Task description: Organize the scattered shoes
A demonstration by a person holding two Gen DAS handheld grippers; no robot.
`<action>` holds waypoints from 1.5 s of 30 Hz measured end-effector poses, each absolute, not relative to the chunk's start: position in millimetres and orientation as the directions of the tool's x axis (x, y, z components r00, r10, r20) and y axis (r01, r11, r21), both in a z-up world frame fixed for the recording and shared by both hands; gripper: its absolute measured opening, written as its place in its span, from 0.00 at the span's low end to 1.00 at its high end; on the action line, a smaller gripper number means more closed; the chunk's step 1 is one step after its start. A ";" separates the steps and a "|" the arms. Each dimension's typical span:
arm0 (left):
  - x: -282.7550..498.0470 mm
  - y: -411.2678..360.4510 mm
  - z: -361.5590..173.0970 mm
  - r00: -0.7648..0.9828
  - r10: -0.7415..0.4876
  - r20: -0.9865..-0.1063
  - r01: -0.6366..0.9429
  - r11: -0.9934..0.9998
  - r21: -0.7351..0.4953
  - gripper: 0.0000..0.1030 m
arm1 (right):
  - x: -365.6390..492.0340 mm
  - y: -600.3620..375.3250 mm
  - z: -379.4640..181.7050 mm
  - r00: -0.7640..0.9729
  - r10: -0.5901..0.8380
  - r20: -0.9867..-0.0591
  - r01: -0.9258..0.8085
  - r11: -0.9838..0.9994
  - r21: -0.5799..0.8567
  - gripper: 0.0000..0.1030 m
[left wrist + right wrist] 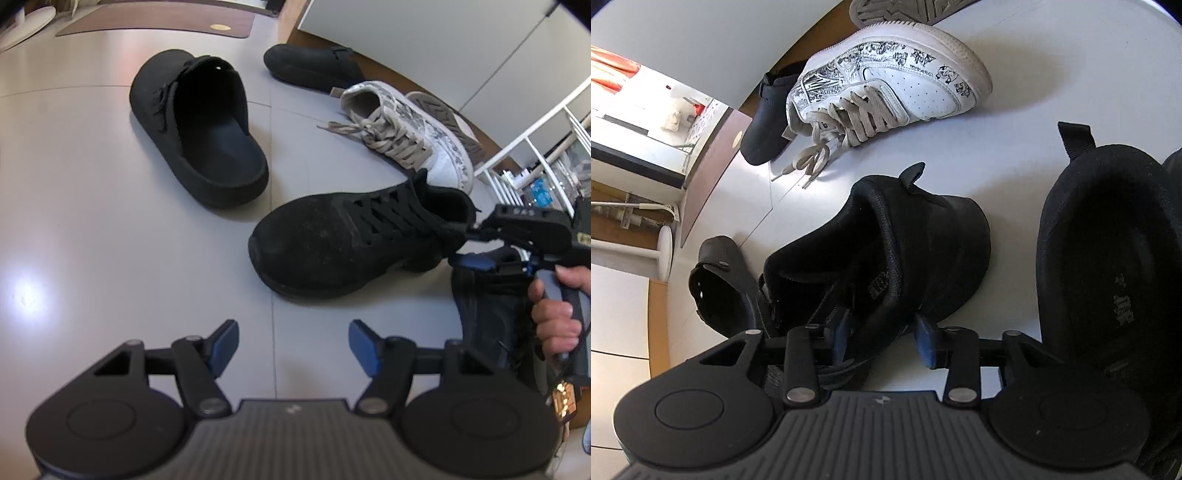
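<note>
Nothing is held by the left gripper [291, 347], jaws parted; right gripper [882, 341] straddles the black sneaker [886, 254] collar, grip unclear; clogs [195, 129] and white sneaker [406, 136] remain scattered on the floor [92, 221].

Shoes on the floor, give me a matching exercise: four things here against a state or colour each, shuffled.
1 black clog
2 white printed sneaker
3 black lace-up sneaker
4 left gripper

A collar between the jaws of the right gripper
B jaws open, nothing between
C grey laces
D backless

Pairs: 1-D, 2-C, 3-A, 4-B
</note>
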State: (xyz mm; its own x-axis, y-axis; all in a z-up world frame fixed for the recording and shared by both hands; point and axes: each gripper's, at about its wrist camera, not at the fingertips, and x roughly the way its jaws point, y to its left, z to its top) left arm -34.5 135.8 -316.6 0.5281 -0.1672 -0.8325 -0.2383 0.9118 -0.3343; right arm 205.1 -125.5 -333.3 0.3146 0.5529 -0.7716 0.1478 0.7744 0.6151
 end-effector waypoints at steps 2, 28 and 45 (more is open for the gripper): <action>-36.5 136.1 -316.1 0.528 -0.166 -0.833 -0.239 0.912 -0.333 0.66 | 204.3 -123.3 -328.6 0.328 0.578 -0.747 0.127 0.757 0.641 0.80; -39.7 135.7 -318.2 0.511 -0.172 -0.842 -0.234 0.915 -0.328 0.66 | 219.3 -83.9 -307.8 0.322 0.523 -0.789 -0.178 0.852 0.492 0.32; -38.0 130.5 -320.6 0.503 -0.182 -0.845 -0.232 0.913 -0.335 0.66 | 217.0 -91.9 -291.3 0.316 0.583 -0.749 -0.270 0.812 0.518 0.90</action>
